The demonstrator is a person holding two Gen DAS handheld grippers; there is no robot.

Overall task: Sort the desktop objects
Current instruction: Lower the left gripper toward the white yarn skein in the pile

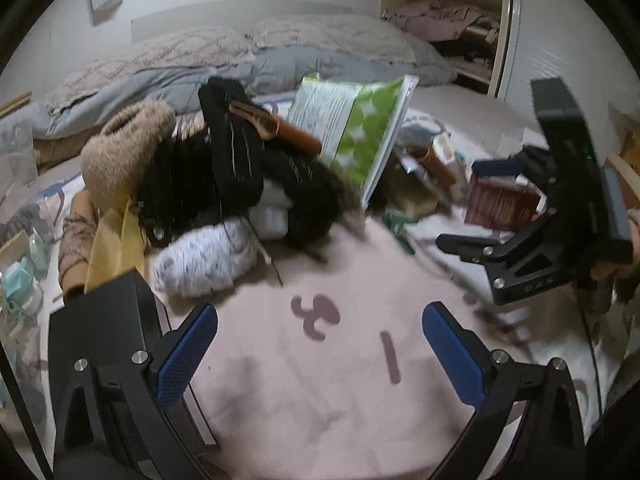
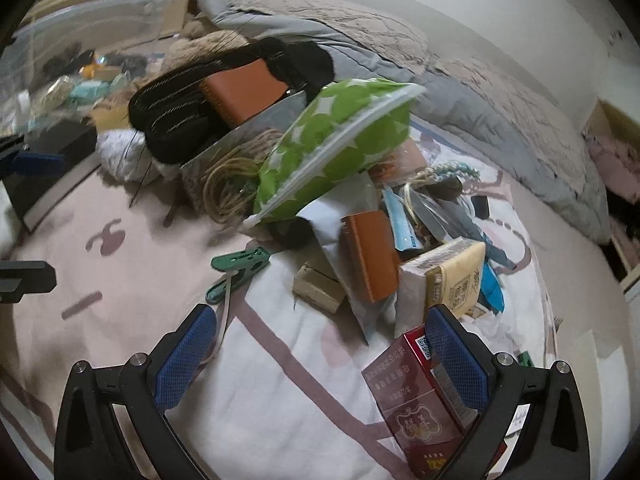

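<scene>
The dark red carton (image 2: 416,396) lies on the pink-and-white patterned bedspread (image 2: 280,380) at the near edge of the clutter pile, glossy with gold print, touching the right gripper's (image 2: 320,356) right pad; its 2 fingers are spread wide, clamping nothing. The left gripper (image 1: 320,352) is wide open over bare pink cover. Behind: green star-print pouch (image 2: 340,136), grey duvet (image 1: 160,80), 2 pillows.
</scene>
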